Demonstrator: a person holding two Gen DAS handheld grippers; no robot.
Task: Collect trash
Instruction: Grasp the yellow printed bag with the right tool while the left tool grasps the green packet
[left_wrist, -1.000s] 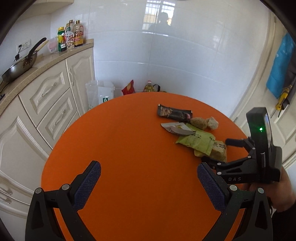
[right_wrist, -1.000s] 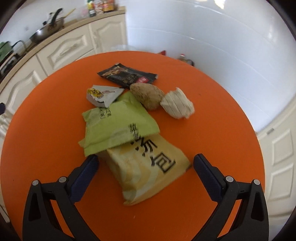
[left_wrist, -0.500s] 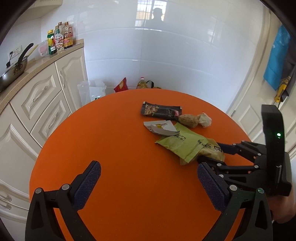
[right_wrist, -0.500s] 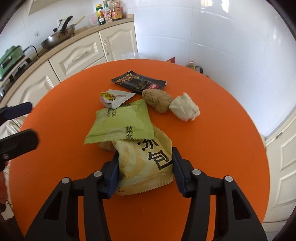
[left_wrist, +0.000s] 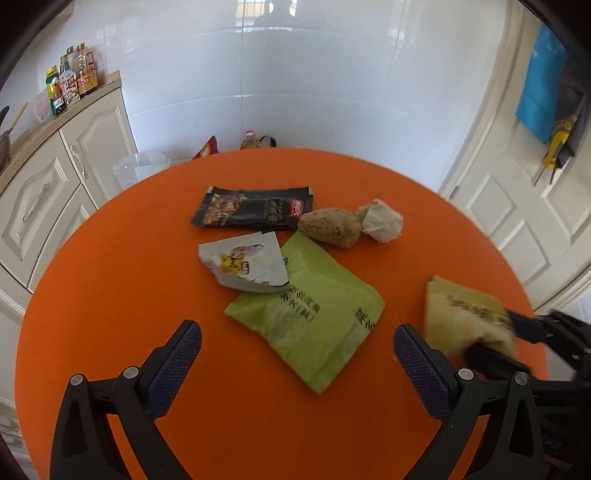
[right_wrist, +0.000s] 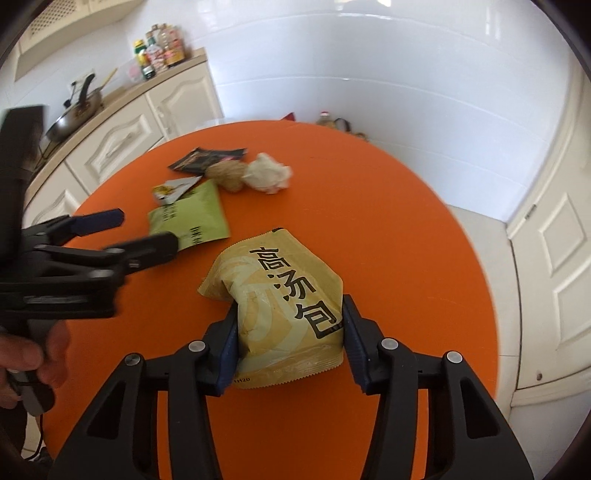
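Right gripper (right_wrist: 290, 332) clamped on yellow soup packet (right_wrist: 284, 306), both blue pads pressing its lower sides, packet bulging and creased between them. Packet looks lifted off orange round table (right_wrist: 406, 229), clear of the rest of the pile; exact clearance hard to tell from the wrist view. In the left view the same packet (left_wrist: 461, 314) sits at the right edge, pinched by the right gripper's fingers, a bit blurred.

Left gripper (left_wrist: 295, 365) jaws wide apart, nothing between the pads, hovering above the near corner of green packet (left_wrist: 310, 314). Green packet lies flat on the table, its far corner tucked under torn white wrapper (left_wrist: 245, 264). Beyond that: black sachet (left_wrist: 255, 210), flat; brown lump (left_wrist: 330, 227) touching its right end; crumpled white paper ball (left_wrist: 382, 221) touching the lump. All five pieces of trash accounted for, four on the table.

Step in hand, my read: first piece picked by the right side, left side lining up for the green packet. Clear plastic bin (left_wrist: 142, 170) on the floor past the table's far left edge, beside cabinets (left_wrist: 55, 192); likely the drop target, not certain.

Next move calls for: left gripper down over the green packet's near edge, pads straddling it, then closing. Packet is thin and flat, so it needs a low approach or an edge pinch; white wrapper may drag along. Right side needs to carry its packet to the bin without crossing the left gripper.
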